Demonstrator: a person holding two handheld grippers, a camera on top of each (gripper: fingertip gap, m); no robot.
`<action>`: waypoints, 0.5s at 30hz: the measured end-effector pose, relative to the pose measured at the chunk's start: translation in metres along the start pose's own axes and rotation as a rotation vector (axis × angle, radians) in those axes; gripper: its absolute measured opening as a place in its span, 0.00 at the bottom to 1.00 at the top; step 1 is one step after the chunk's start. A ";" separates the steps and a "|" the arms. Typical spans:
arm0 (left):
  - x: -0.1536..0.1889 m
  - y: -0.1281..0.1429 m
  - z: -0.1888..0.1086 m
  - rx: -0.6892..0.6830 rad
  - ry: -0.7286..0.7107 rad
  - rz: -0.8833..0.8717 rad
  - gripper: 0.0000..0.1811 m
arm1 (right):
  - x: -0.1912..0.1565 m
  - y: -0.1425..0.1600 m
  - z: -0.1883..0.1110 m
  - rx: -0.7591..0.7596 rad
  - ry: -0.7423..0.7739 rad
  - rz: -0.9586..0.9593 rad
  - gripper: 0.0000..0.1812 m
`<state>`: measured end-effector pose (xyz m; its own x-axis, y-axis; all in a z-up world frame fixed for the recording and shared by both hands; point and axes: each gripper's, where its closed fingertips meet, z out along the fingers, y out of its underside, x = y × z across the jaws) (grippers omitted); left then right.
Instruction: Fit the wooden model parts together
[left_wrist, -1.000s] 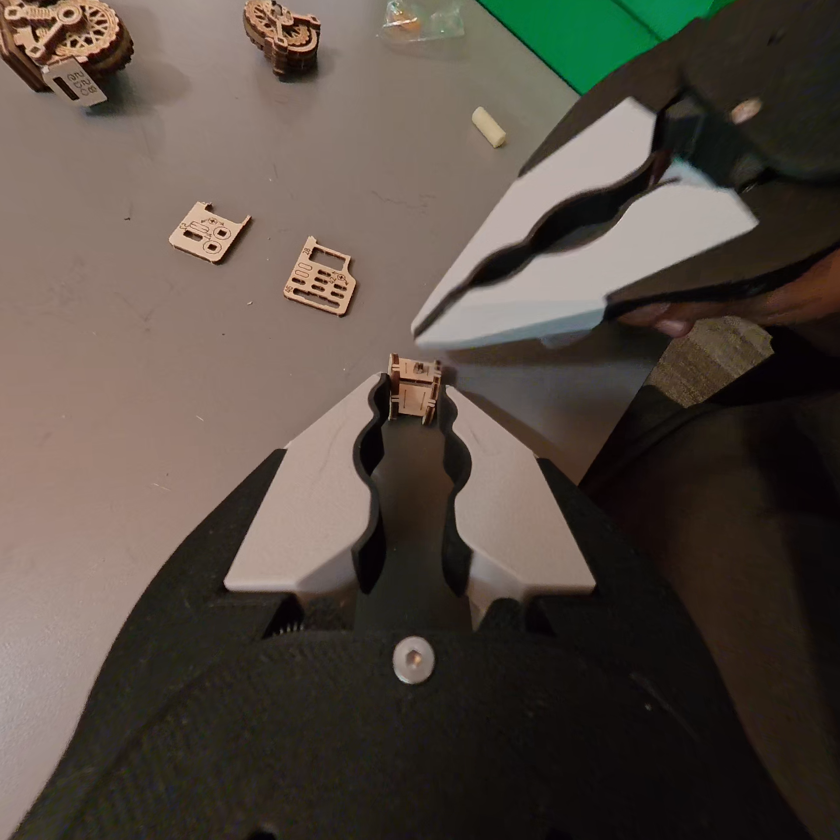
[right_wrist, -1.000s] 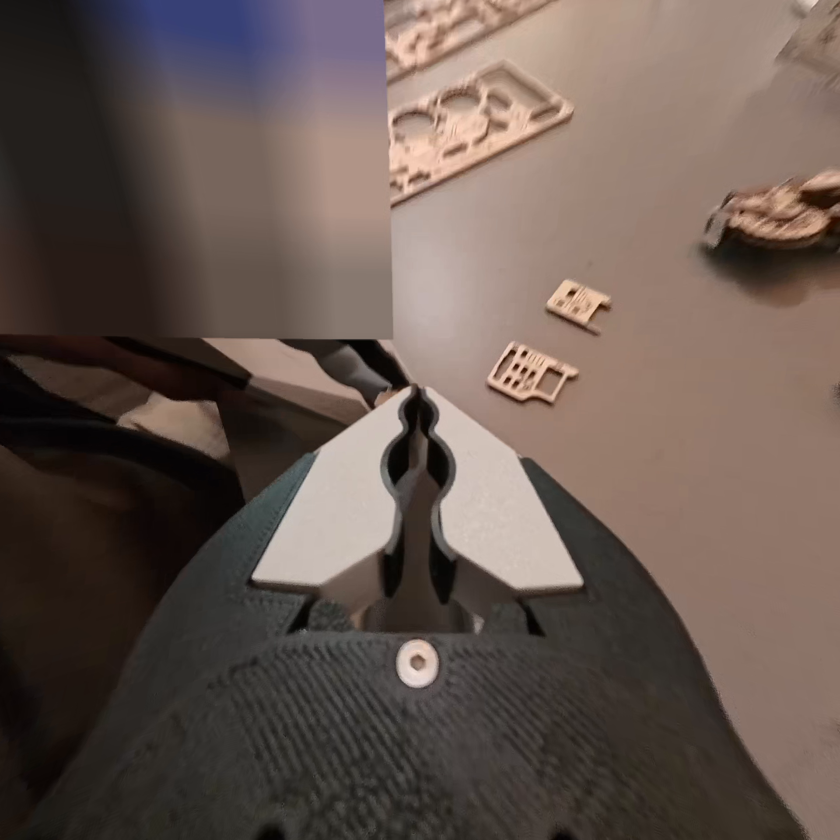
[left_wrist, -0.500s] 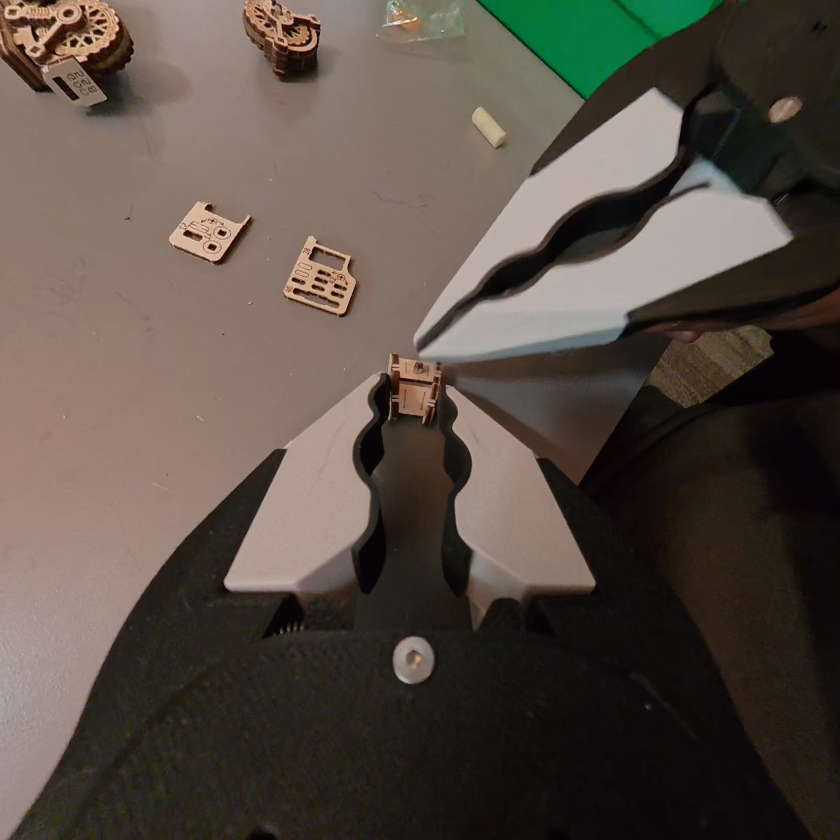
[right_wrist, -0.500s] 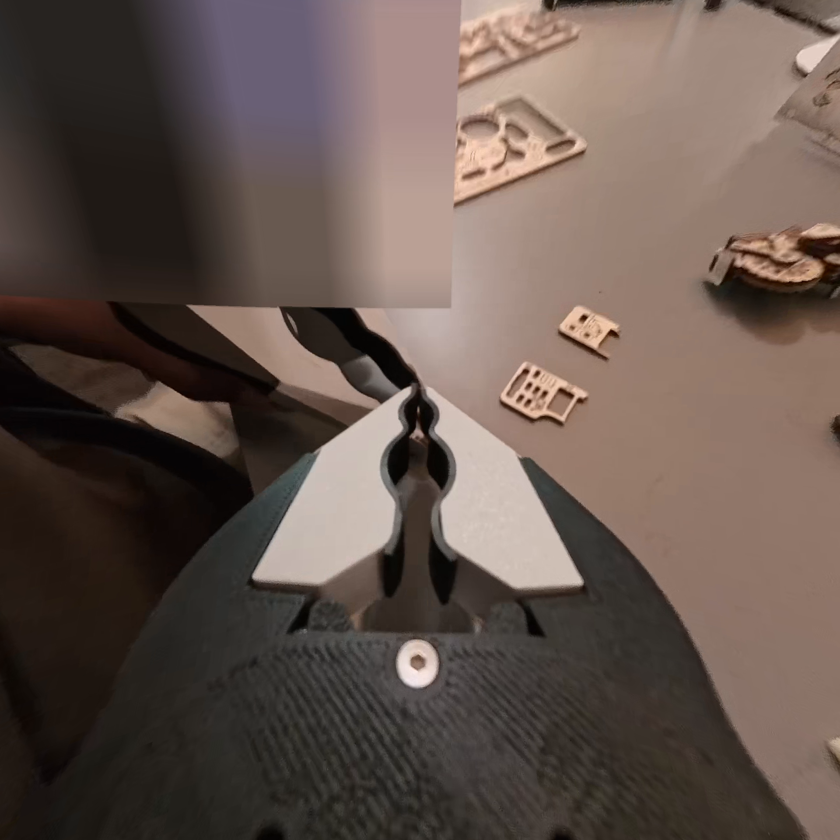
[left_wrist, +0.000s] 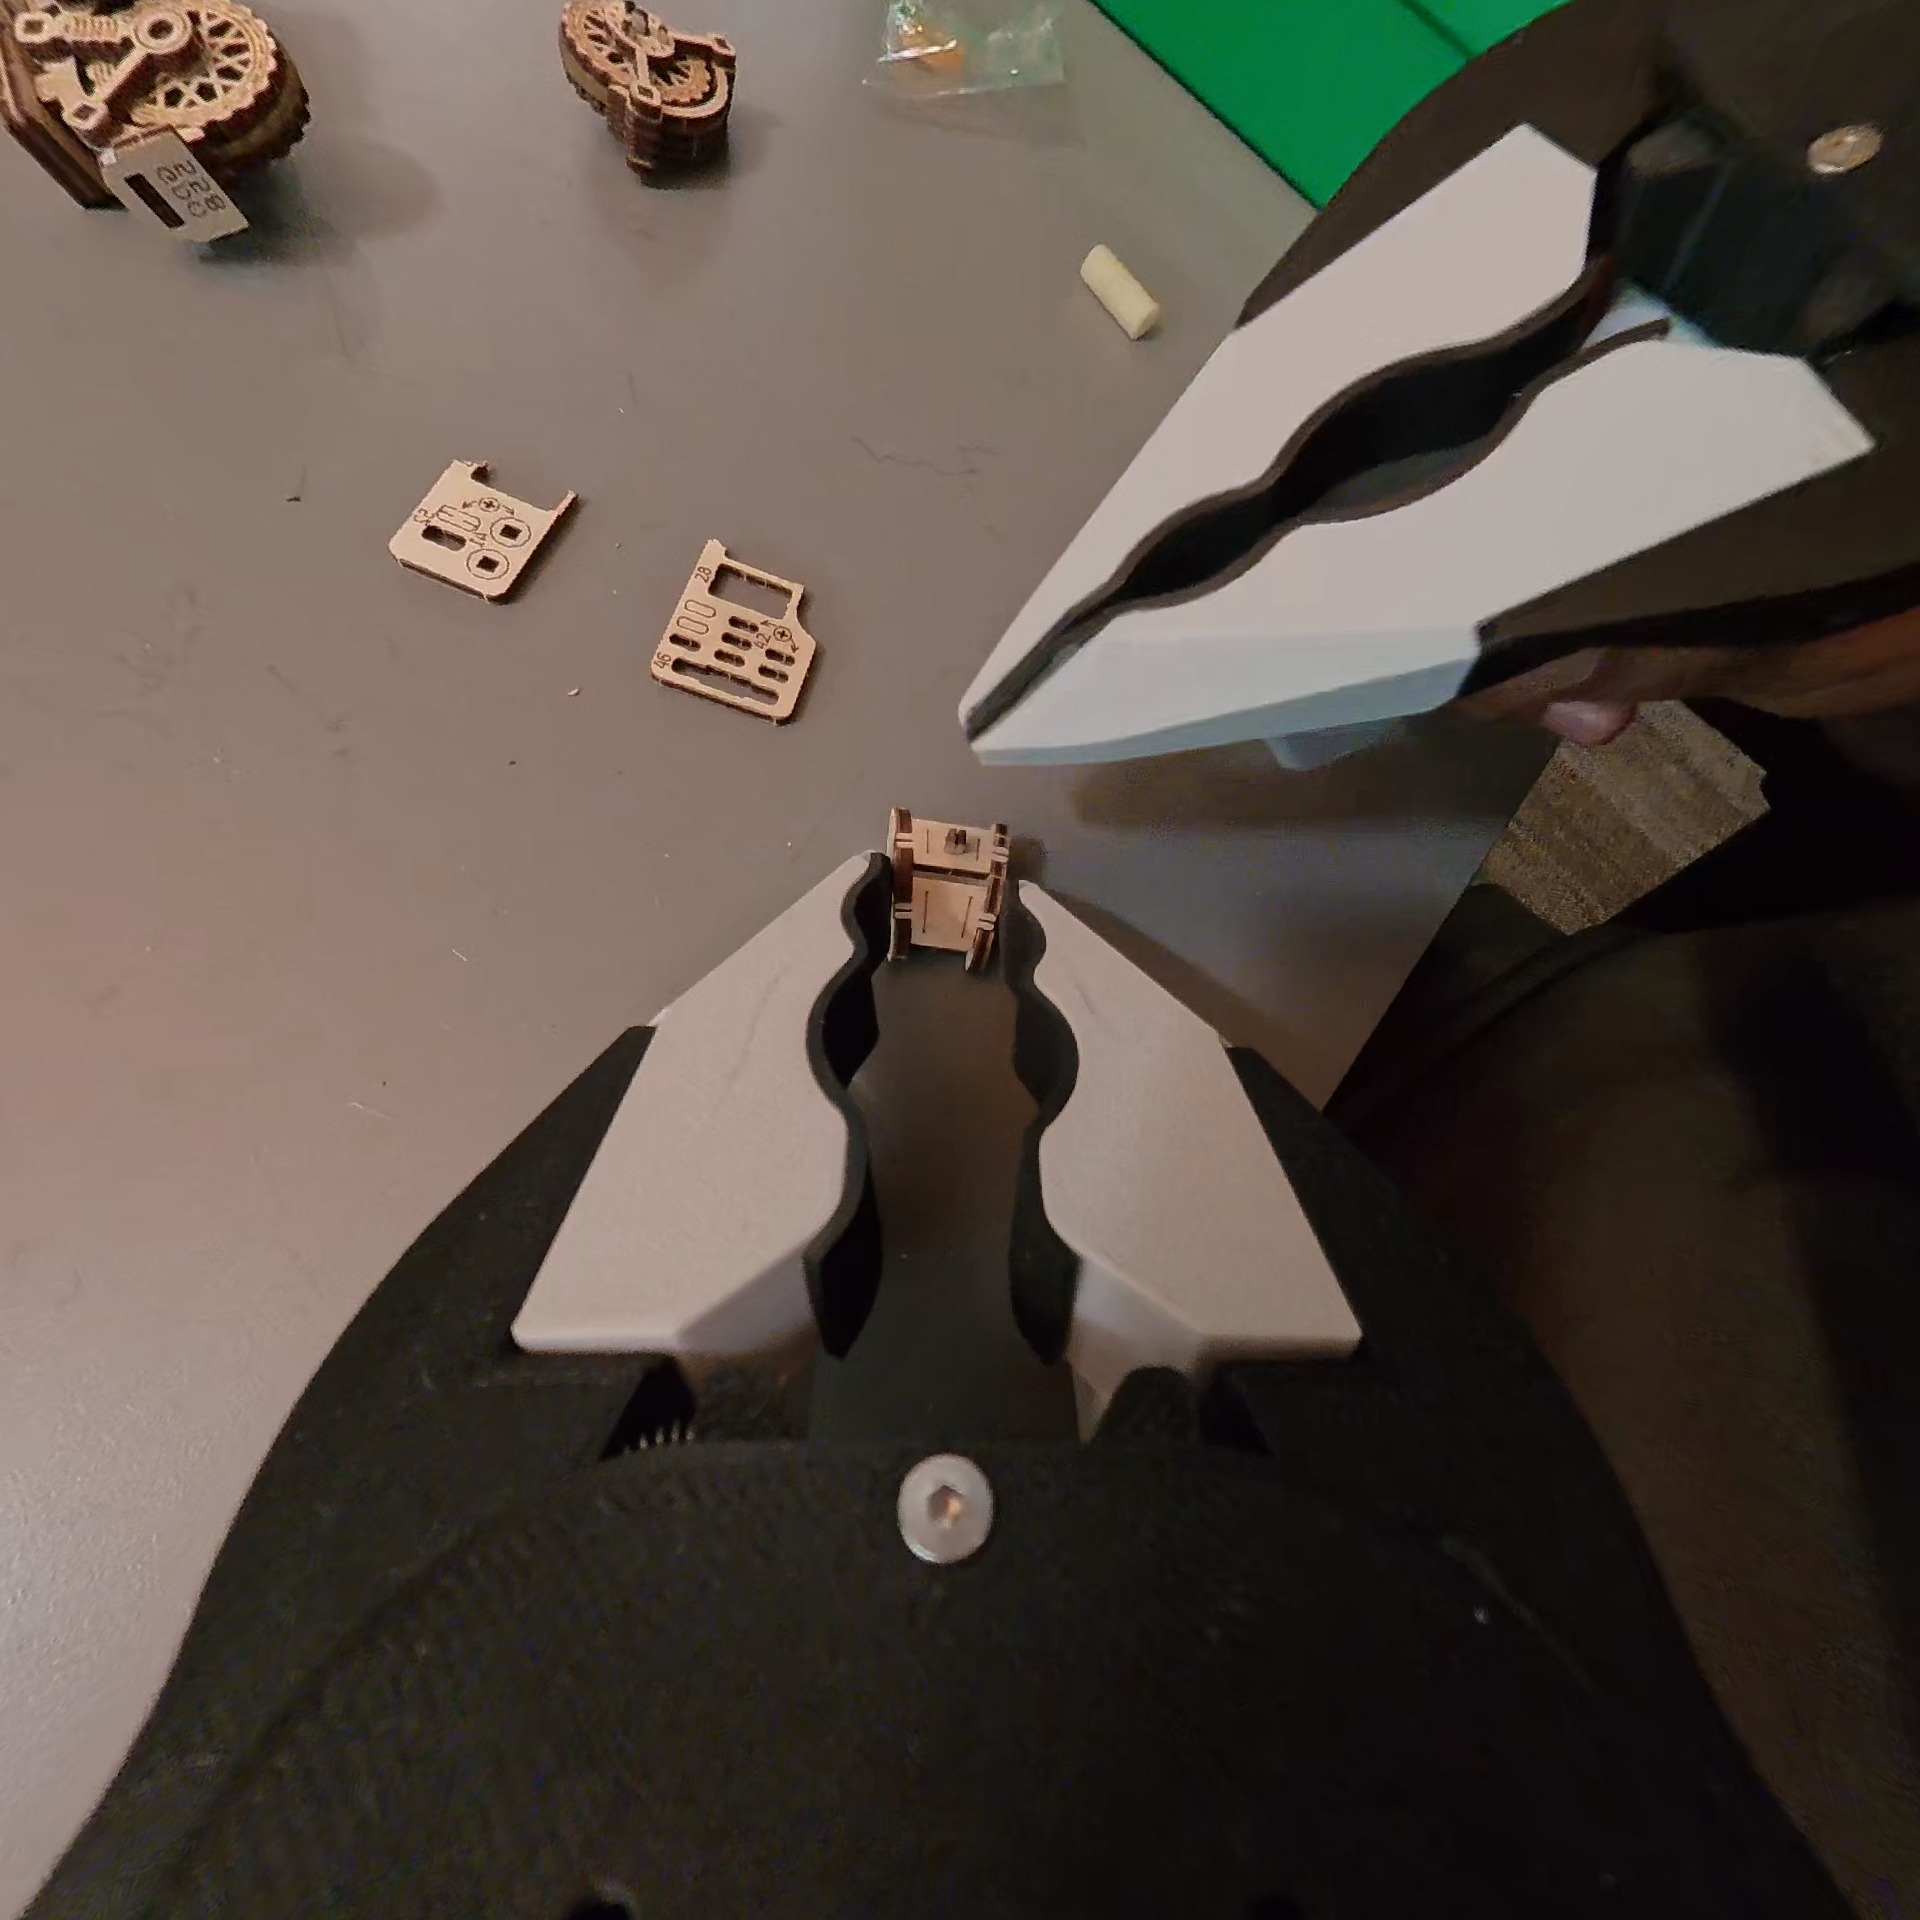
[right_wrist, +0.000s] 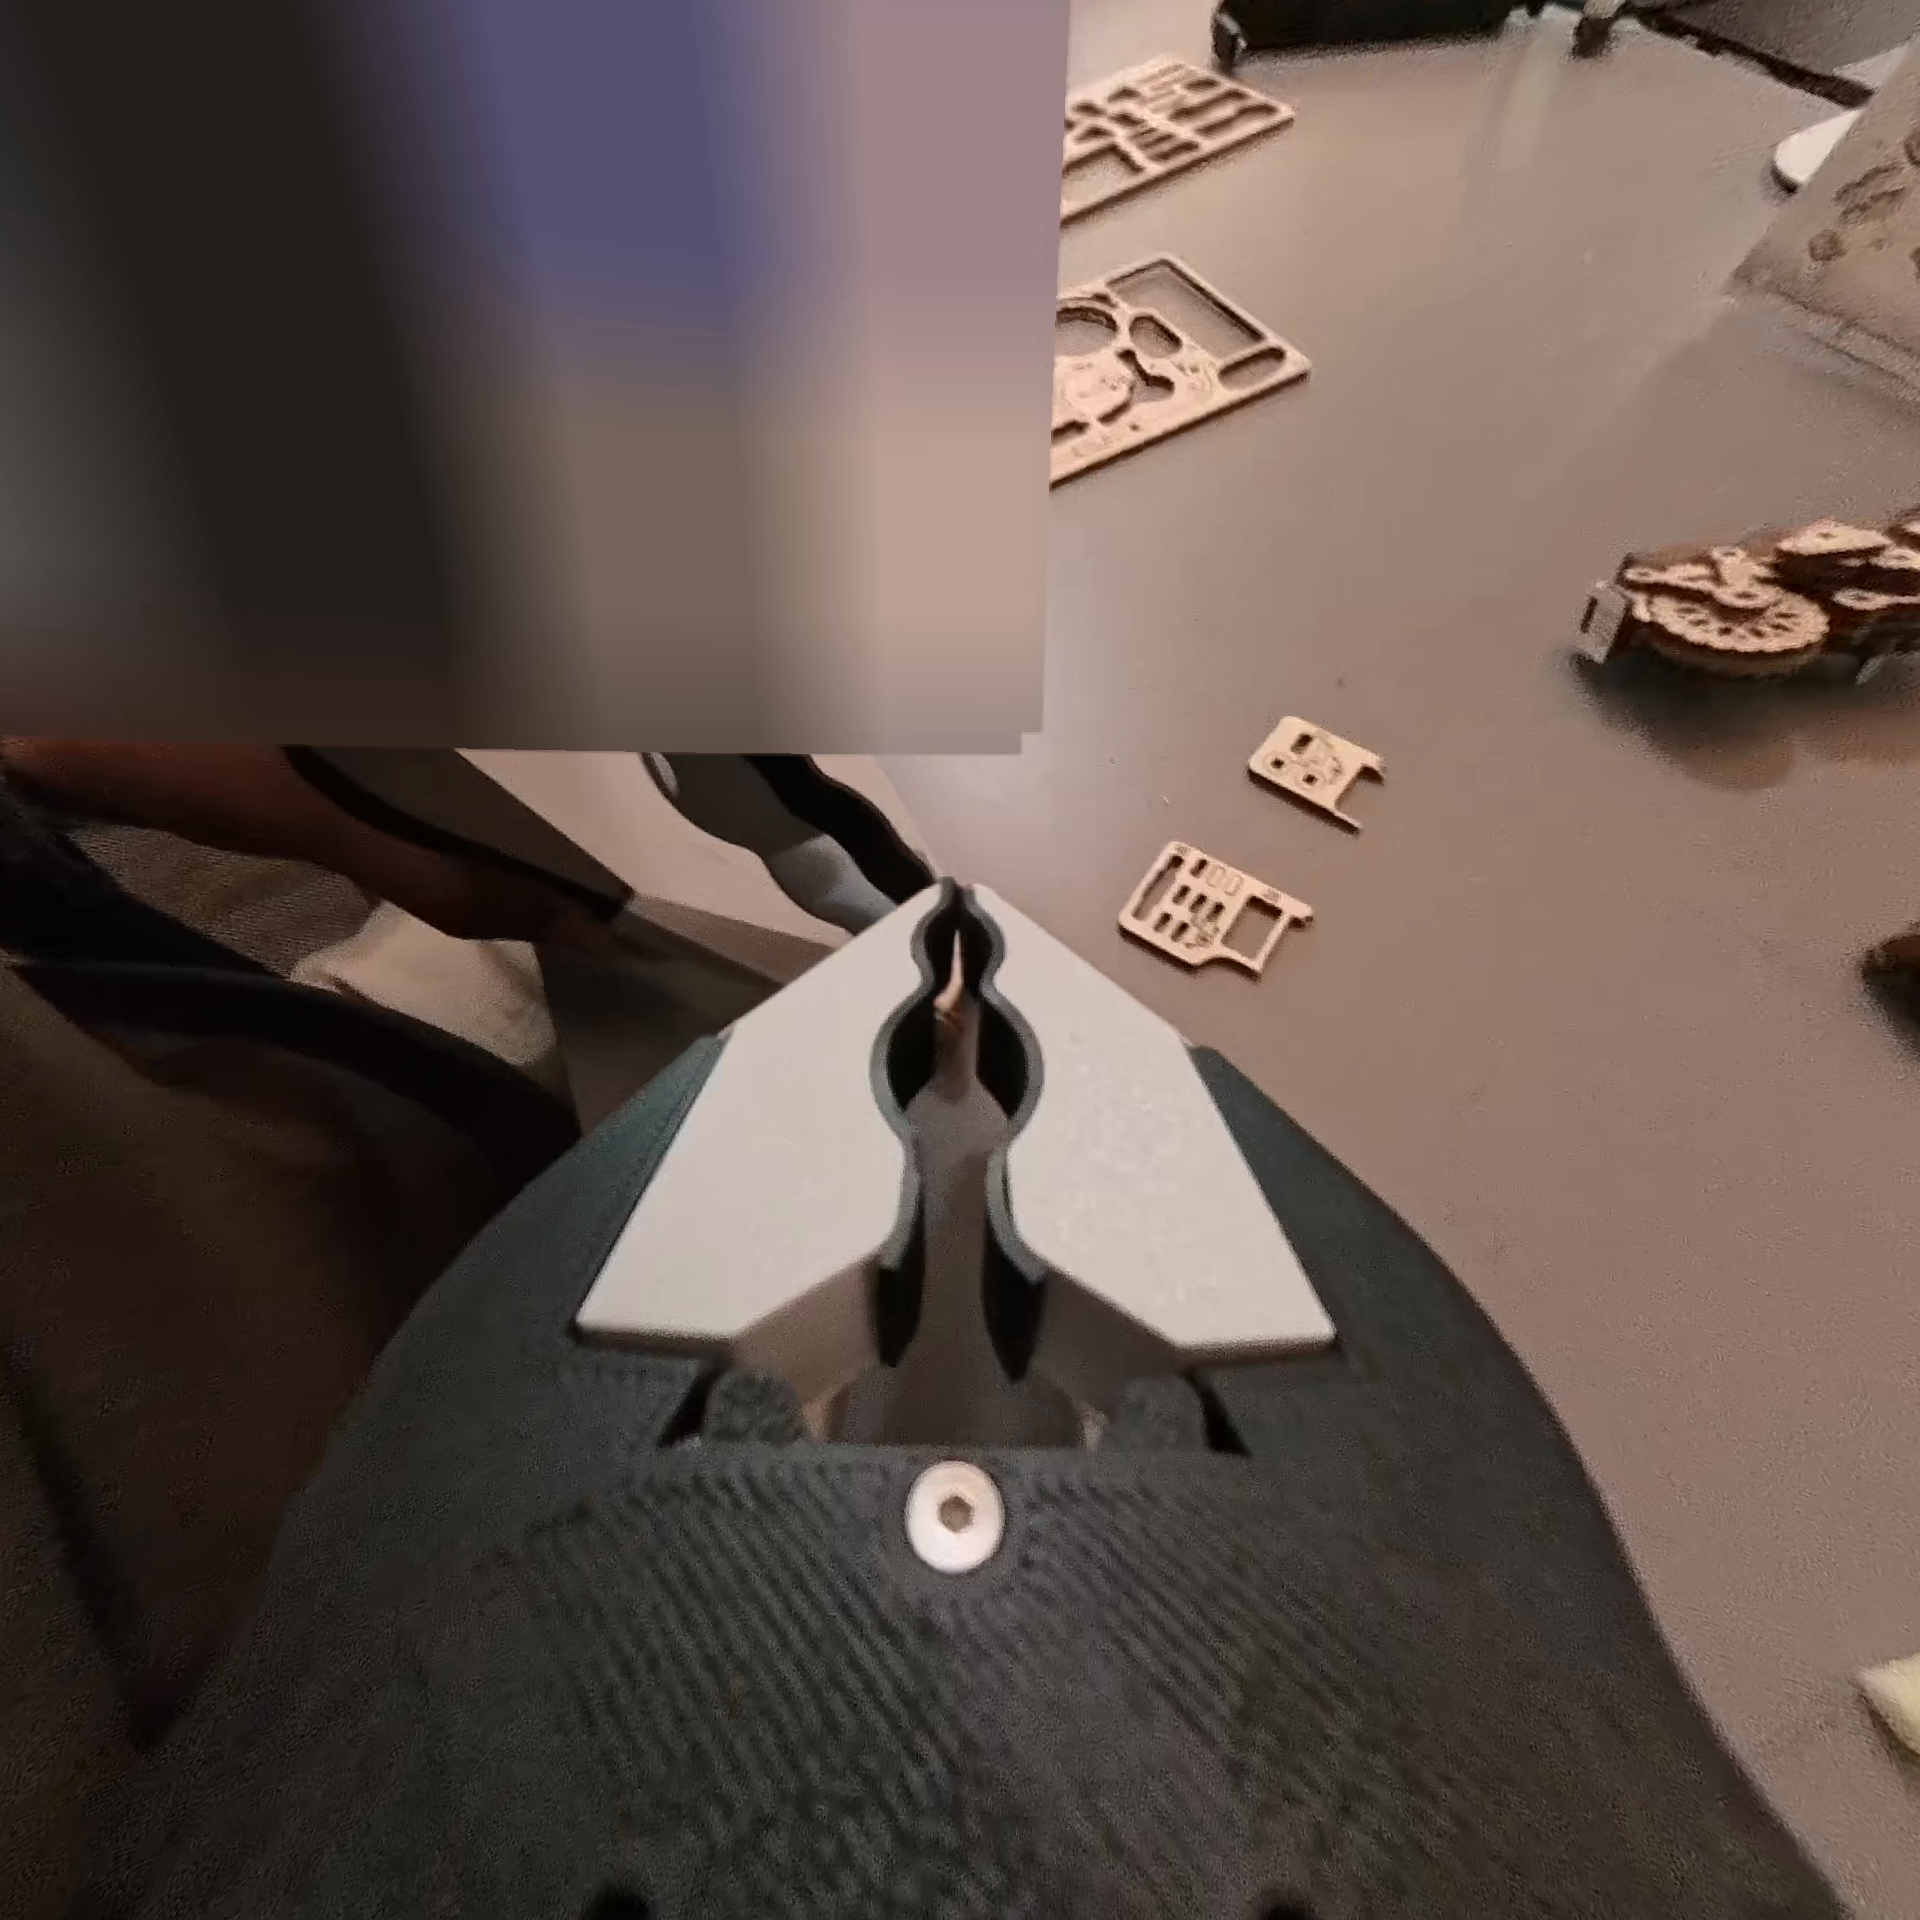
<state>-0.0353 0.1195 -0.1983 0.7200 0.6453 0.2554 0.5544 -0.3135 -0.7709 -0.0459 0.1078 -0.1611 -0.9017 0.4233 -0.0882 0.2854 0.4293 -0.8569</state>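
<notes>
My left gripper (left_wrist: 945, 878) is shut on a small wooden box-shaped assembly (left_wrist: 948, 904), held at the fingertips just above the grey table (left_wrist: 312, 935). My right gripper (left_wrist: 971, 722) comes in from the upper right, shut, its tip a little above and to the right of the box. In the right wrist view the right gripper (right_wrist: 956, 896) has its jaws together with only a thin slit between them, and I see no part in it. One finger (right_wrist: 821, 847) of the left gripper shows just beyond it.
Two flat wooden cut-outs (left_wrist: 480, 532) (left_wrist: 736, 646) lie to the left. Two gear assemblies (left_wrist: 156, 94) (left_wrist: 649, 78), a plastic bag (left_wrist: 961, 52) and a white cylinder (left_wrist: 1119, 291) lie farther back. Wooden part sheets (right_wrist: 1174, 374) lie beyond. The table edge is at the right. The white cylinder (left_wrist: 1119, 291) is about 20 cm from both grippers' fingertips.
The right gripper has shifted up and to the right, its tip slightly farther from the box. The left gripper and the box have not moved.
</notes>
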 end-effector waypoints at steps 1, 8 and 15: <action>0.000 0.000 0.000 0.000 0.000 0.000 0.11 | -0.003 0.000 0.002 -0.005 -0.007 -0.008 0.00; 0.000 0.000 0.000 0.000 0.000 0.000 0.11 | 0.007 0.013 0.004 -0.077 0.053 -0.041 0.00; 0.000 0.000 0.000 -0.001 0.001 0.002 0.11 | -0.003 0.019 0.011 -0.117 0.038 -0.087 0.00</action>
<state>-0.0351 0.1200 -0.1983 0.7215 0.6440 0.2544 0.5532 -0.3152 -0.7711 -0.0414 0.1066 -0.1828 -0.9123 0.4094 0.0048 0.2448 0.5548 -0.7952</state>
